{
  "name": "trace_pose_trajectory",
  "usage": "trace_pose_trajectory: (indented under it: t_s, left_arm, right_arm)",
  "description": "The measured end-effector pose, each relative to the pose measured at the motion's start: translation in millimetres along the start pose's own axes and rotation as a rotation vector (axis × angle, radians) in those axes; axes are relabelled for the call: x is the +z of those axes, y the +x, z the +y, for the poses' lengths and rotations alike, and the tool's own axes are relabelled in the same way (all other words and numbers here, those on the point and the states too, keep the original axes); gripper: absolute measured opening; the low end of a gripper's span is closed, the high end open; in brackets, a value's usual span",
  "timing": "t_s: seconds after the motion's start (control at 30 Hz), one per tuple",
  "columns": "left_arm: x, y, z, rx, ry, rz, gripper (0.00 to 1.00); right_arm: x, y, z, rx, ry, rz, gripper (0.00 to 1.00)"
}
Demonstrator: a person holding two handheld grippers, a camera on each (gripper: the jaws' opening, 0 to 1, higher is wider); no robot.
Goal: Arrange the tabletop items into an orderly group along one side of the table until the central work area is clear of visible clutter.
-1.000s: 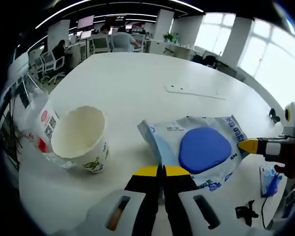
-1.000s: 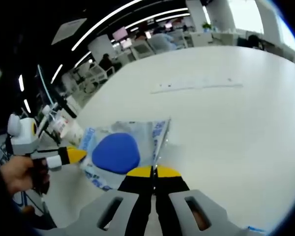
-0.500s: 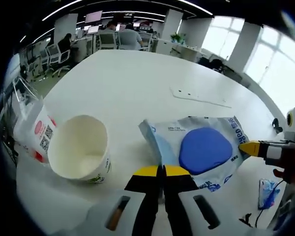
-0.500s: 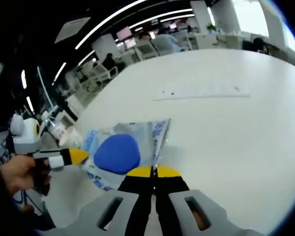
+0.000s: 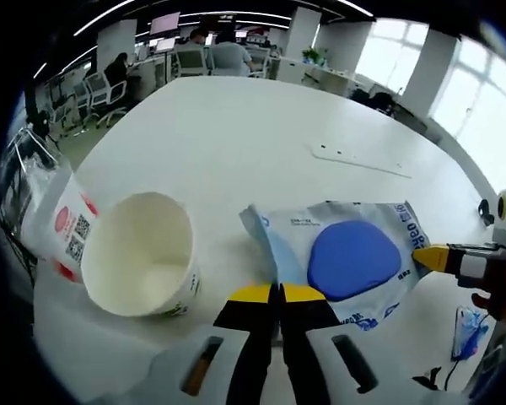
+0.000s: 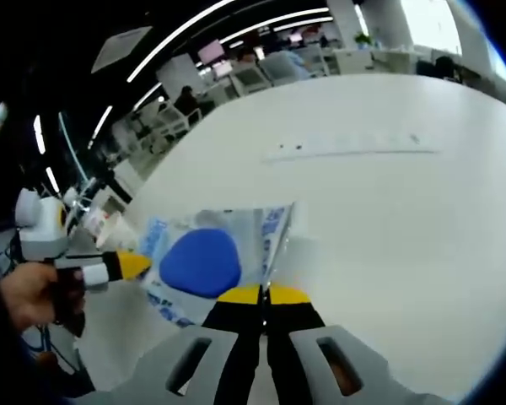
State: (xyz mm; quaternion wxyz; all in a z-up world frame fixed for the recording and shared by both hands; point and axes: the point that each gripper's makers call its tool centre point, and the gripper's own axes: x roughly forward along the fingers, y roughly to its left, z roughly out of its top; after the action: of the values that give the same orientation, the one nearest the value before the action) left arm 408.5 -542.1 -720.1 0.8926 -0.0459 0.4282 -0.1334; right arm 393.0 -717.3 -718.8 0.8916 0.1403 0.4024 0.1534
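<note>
Item: clear plastic packet (image 5: pixel 341 261) holding a blue rounded pad (image 5: pixel 352 259), lying flat on the white tabletop (image 5: pixel 228 135) and pinched at two opposite edges. Left tool (image 5: pixel 277 294): jaws closed together on the packet's near edge in the left gripper view. Right tool (image 6: pixel 264 295): jaws likewise closed on the packet's other edge in the right gripper view; its yellow tip also appears at the packet's far side in the left gripper view. Step in hand, as judged: carrying or sliding the packet with both tools toward the tabletop's side. Handling advice: the film looks thin and slack, so both tools should travel together at an even pace, keeping the packet lightly taut without pulling against each other; a grip on film alone may slip, so a low lift or a slide is safer than a high one. Adjacent item: white paper cup (image 5: pixel 143 255), open-mouthed and apparently tipped toward the camera, beside the packet's left; the packet needs setting near it without knocking it. Behind the cup: a white wrapper with red marks and a printed code (image 5: pixel 63 228) at the tabletop's edge. Surface: smooth, white, broad, mostly bare at centre, a thin flat strip (image 5: pixel 358 158) lying farther out. Room: open office, ceiling light strips, desks and chairs, seated persons distant, bright windows (image 5: pixel 455 76) at one side.
</note>
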Motion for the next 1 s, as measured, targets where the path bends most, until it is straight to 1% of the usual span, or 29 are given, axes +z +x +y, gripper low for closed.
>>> trace_pose_trajectory:
  t_s: [0.17, 0.3, 0.57, 0.63, 0.77, 0.93, 1.0]
  left_arm:
    - [-0.7, -0.1, 3.5, 0.017, 0.005, -0.001, 0.01]
    - [-3.0, 0.0, 6.4, 0.027, 0.01, 0.01, 0.01]
    - [-8.3, -1.0, 10.2, 0.053, 0.023, 0.018, 0.02]
    - [-8.0, -2.4, 9.9, 0.058, 0.014, 0.013, 0.02]
    - [-4.6, -4.4, 9.6, 0.062, -0.007, -0.001, 0.02]
    - [-4.1, -3.2, 11.2, 0.07, 0.007, 0.003, 0.03]
    - [-4.5, -3.1, 12.6, 0.076, 0.006, 0.003, 0.05]
  right_arm:
    - [-3.6, 4.0, 1.9, 0.002, 0.005, 0.007, 0.0]
    - [-7.4, 7.3, 3.9, 0.005, 0.015, 0.015, 0.0]
    - [-20.0, 11.0, 5.5, 0.001, 0.04, 0.023, 0.0]
    - [-19.8, 10.9, 5.1, 0.001, 0.062, 0.019, 0.0]
    - [-17.7, 10.9, 5.1, 0.0, 0.068, 0.017, 0.0]
    - [-15.6, 12.4, 4.8, -0.003, 0.073, 0.015, 0.0]
    - [-15.4, 12.5, 5.8, -0.001, 0.077, 0.017, 0.0]
